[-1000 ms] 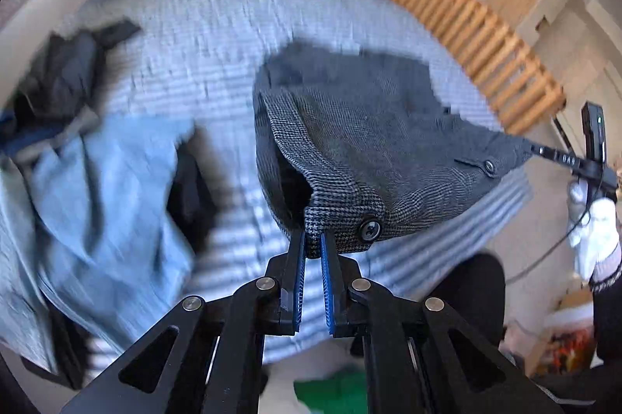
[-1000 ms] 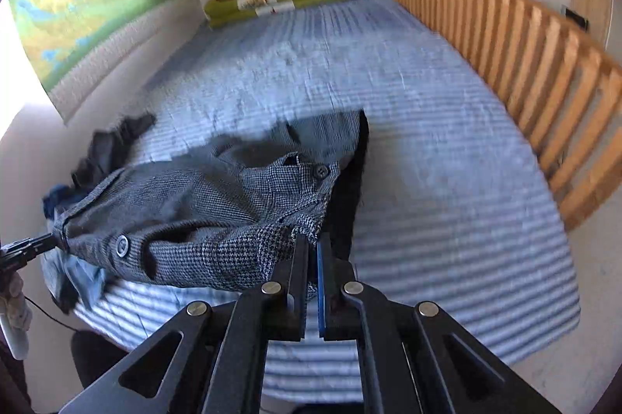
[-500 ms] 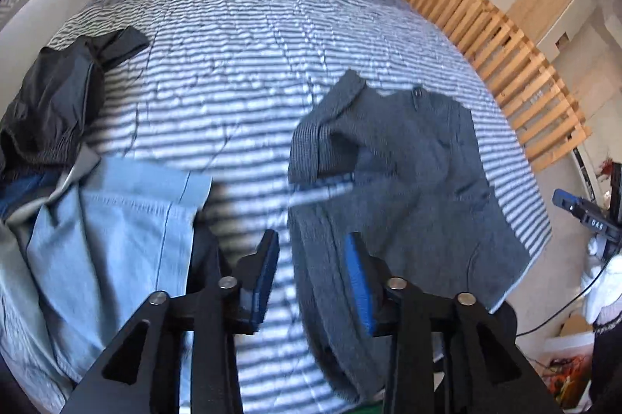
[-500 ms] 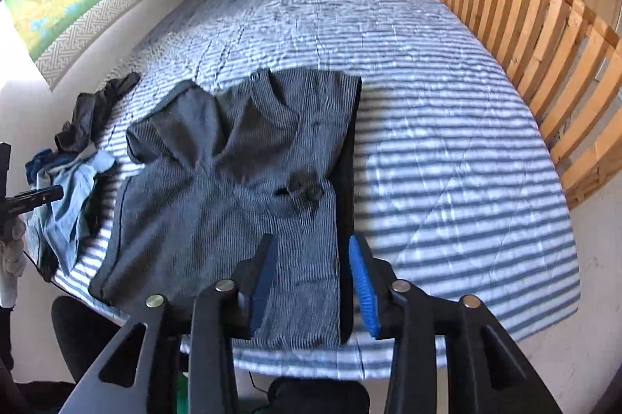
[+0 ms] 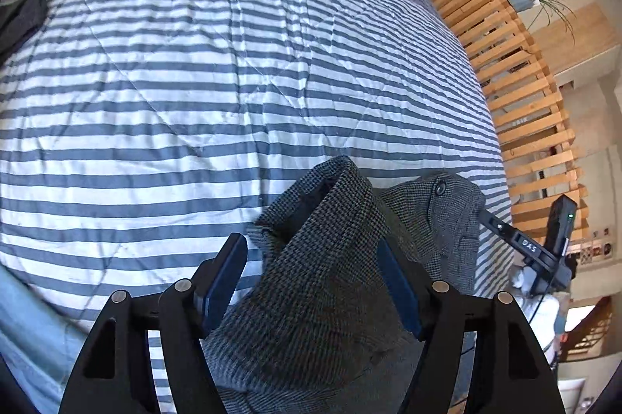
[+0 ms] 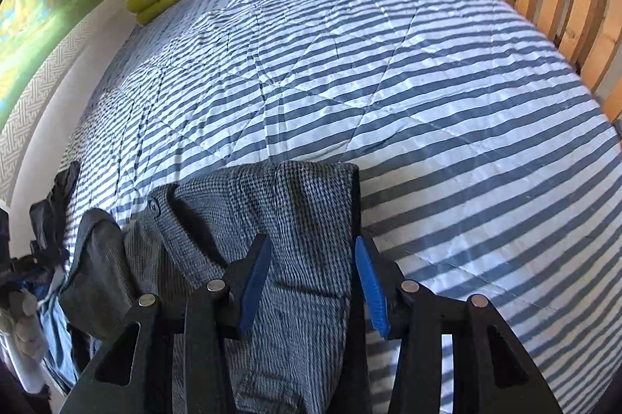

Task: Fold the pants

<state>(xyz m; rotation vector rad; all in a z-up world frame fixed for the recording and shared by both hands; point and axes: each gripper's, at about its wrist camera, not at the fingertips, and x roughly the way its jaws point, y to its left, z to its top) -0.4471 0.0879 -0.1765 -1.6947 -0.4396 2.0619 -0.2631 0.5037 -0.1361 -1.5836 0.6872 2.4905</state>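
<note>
On the striped bed [image 6: 388, 72], both grippers' jaws (just opening) straddle the pants [image 6: 280, 219], unclamped.

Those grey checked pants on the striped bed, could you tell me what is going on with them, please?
A person with a gripper in each hand is folding the grey checked pants on the striped bedspread. The left gripper and right gripper have just been opening; both stand open over the cloth, gripping nothing. The waistband end lies rumpled, so the fold is unfinished.

Both wrist views look steeply down, close over the bed [image 5: 194, 83]; both show the pants [image 5: 322, 282].
</note>
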